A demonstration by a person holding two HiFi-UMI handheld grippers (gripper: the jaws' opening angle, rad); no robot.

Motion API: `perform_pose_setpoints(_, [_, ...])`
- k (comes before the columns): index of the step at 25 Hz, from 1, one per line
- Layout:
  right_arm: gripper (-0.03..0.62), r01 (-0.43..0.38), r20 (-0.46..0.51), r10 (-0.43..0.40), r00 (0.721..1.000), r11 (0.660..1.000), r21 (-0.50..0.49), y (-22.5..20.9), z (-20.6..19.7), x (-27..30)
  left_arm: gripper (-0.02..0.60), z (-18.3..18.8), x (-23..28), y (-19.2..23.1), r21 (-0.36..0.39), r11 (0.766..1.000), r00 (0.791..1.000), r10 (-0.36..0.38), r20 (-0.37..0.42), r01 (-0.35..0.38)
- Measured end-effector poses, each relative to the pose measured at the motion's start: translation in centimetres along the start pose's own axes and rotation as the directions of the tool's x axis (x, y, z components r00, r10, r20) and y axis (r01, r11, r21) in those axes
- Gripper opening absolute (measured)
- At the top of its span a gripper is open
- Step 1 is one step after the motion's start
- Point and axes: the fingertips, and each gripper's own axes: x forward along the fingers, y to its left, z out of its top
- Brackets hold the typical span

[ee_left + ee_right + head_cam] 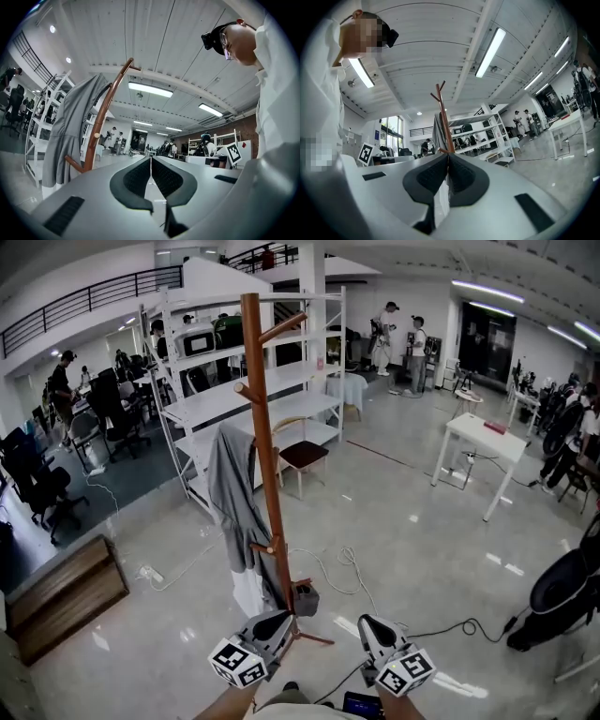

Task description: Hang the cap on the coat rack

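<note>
Bottom centre, left gripper (281, 620) and right gripper (367, 622) are both pinched together on nothing. Mid-frame the coat rack (265, 442) carries a grey garment (234, 498). The dark lump (306, 599) by its foot may be the cap, hung low or dropped; I can't say. I steer clear of the garment.

We stand in a big open lab hall: white shelving (206, 409), office chairs (42, 488), a white table (469, 432), cables (349, 559) across the polished floor (422, 521) (a railed balcony (84, 301) runs overhead).
</note>
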Motion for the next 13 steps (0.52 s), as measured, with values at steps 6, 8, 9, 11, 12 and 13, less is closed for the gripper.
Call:
perform_pose_setpoints(6, [0.025,-0.006,-0.025,0.005,1.0,1.0,-0.006,-0.4,-0.1,-0.3,0.023,-1.9,1.2,-0.4,0.017,0.999,0.999,-0.031,-0.028,0.032])
perform_pose_setpoints(8, [0.025,0.019,-0.025,-0.019,0.999,1.0,-0.018,-0.9,0.0,-0.5,0.023,-2.5,1.4,-0.3,0.01,0.999,0.998,-0.042,-0.036,0.042])
perform_pose_setpoints(9, [0.025,0.035,-0.021,-0.036,0.999,0.999,-0.02,-1.2,0.0,-0.5,0.023,-2.6,1.3,-0.3,0.01,0.999,0.998,-0.046,-0.044,0.046])
perform_pose_setpoints(11, [0.025,0.063,-0.007,-0.063,0.998,0.998,-0.024,-1.2,0.0,-0.5,0.023,-3.0,0.8,0.0,0.013,0.999,0.997,-0.048,-0.067,0.049])
perform_pose_setpoints(12, [0.025,0.075,0.001,-0.075,0.997,0.997,-0.025,-1.2,0.0,-0.6,0.023,-3.2,0.5,0.1,0.014,0.999,0.996,-0.048,-0.077,0.049])
perform_pose_setpoints(13, [0.025,0.086,0.009,-0.085,0.996,0.996,-0.027,-1.1,0.0,-0.6,0.023,-3.4,0.2,0.3,0.017,0.999,0.995,-0.048,-0.088,0.05])
